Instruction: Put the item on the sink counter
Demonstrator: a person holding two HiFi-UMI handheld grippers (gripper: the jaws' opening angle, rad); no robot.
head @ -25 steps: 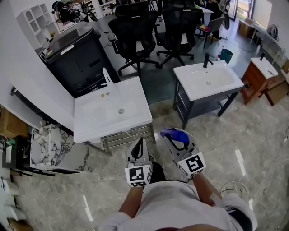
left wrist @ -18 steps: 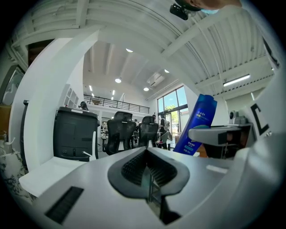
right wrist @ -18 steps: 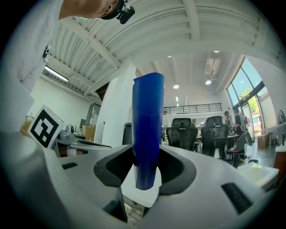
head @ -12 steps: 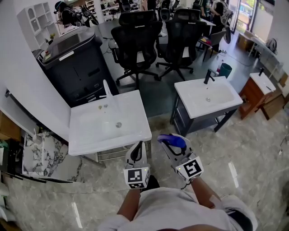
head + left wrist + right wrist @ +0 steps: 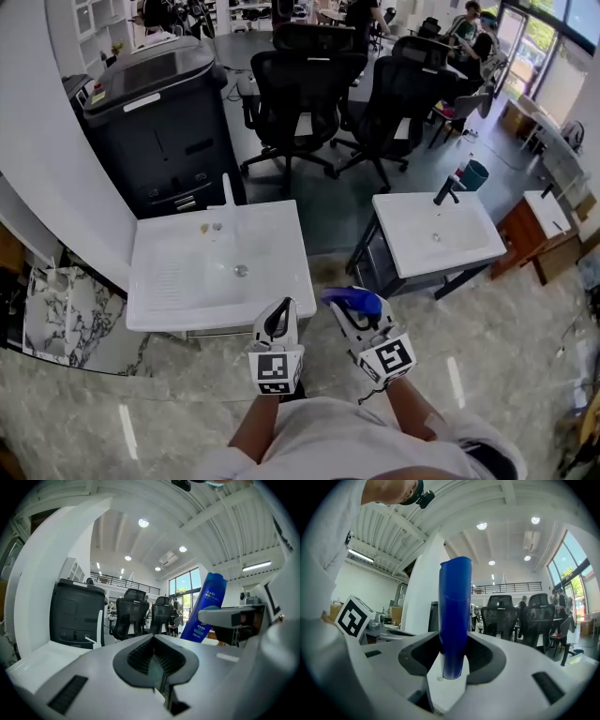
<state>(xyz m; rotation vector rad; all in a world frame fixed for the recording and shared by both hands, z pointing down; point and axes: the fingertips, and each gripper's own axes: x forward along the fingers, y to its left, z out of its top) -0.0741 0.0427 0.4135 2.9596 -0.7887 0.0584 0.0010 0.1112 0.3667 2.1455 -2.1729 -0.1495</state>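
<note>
Bottle (image 5: pixel 352 299) in right gripper (image 5: pixel 356 316) now nearer sink counter (image 5: pixel 173 277).

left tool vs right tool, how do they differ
The left tool is shut and empty; the right tool is shut on a blue bottle. In the head view the left tool overlaps the white sink counter; the right tool lies beside it. Both point level.

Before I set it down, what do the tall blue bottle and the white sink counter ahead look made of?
Tall blue bottle: probably plastic, glossy; smooth moulded sides with a sheen, white print on it. White sink counter: glazed ceramic or cast resin, can't tell which; uniform white, smooth, basin formed in one piece.
</note>
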